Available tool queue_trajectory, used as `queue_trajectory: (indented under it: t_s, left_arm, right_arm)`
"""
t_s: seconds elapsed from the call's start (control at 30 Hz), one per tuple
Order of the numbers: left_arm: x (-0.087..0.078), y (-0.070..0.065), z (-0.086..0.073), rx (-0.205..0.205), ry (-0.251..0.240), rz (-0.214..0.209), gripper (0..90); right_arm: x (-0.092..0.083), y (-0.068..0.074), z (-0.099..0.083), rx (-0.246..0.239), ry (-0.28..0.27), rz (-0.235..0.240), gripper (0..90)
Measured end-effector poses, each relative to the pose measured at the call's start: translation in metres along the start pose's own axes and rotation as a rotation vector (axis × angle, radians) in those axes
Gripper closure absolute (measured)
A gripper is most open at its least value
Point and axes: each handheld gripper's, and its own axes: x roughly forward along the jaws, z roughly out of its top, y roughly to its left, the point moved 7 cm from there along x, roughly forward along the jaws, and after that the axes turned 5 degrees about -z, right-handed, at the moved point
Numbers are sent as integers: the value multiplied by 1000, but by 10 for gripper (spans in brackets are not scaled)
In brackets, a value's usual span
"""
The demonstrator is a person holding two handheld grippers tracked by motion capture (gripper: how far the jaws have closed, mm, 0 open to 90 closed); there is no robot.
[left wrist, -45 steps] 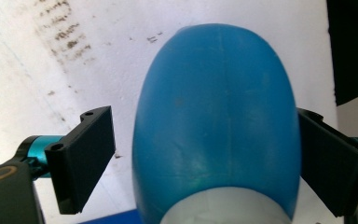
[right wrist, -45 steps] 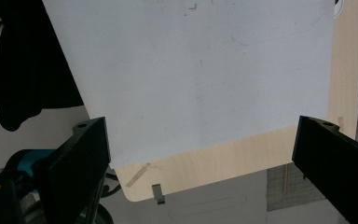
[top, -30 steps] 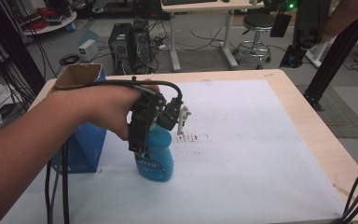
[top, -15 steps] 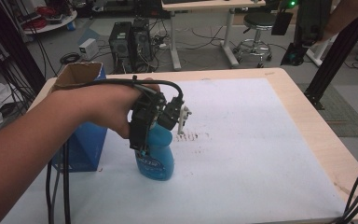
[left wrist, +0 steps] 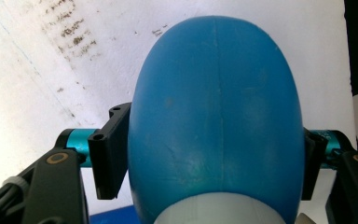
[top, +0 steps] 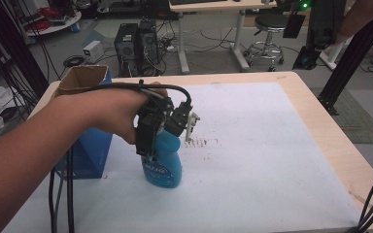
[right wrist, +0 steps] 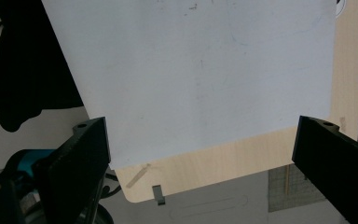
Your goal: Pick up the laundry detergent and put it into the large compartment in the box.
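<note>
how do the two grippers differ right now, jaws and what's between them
The left gripper has its jaws pressed on both sides of the blue spray bottle, having just been closing; the right gripper has jaws spread wide with nothing between them. The left gripper sits low at the bottle on the white mat; the right gripper looks down on the table from well above it. Both have black jaws.

- Spray bottle (top: 162,165): translucent blue body, pale label with lettering low on the front; whitish-grey collar, white trigger.
- Left gripper (top: 149,141): black jaws, teal bars behind them, brass-coloured pivots.
- Box (top: 88,154): blue sides, brown cardboard flaps.
- Table cover (top: 272,160): white, a patch of small brown specks beside the bottle.
- Table (top: 320,121): light wood edge.
- Right gripper (right wrist: 200,154): black jaws.
</note>
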Motion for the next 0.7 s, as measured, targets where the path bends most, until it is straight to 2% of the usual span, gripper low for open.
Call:
queue_trajectory:
  t_s: [0.27, 0.3, 0.33, 0.53, 0.7]
  left_arm:
    - [-1, 1, 0, -14, 1, 0, 310]
    - [-1, 1, 0, -19, 1, -18, 376]
    - [-1, 0, 0, -19, 0, -18, 383]
    - [0, 0, 0, -21, 0, -18, 390]
    - [-1, 0, 1, -34, 20, -22, 392]
  right_arm:
    - [0, 0, 0, -1, 2, 0, 31]
    - [0, 0, 0, -9, 1, 0, 31]
    - [1, 0, 0, -8, 2, -1, 31]
    - [2, 1, 1, -7, -1, 2, 31]
    - [2, 1, 1, -11, 2, -1, 31]
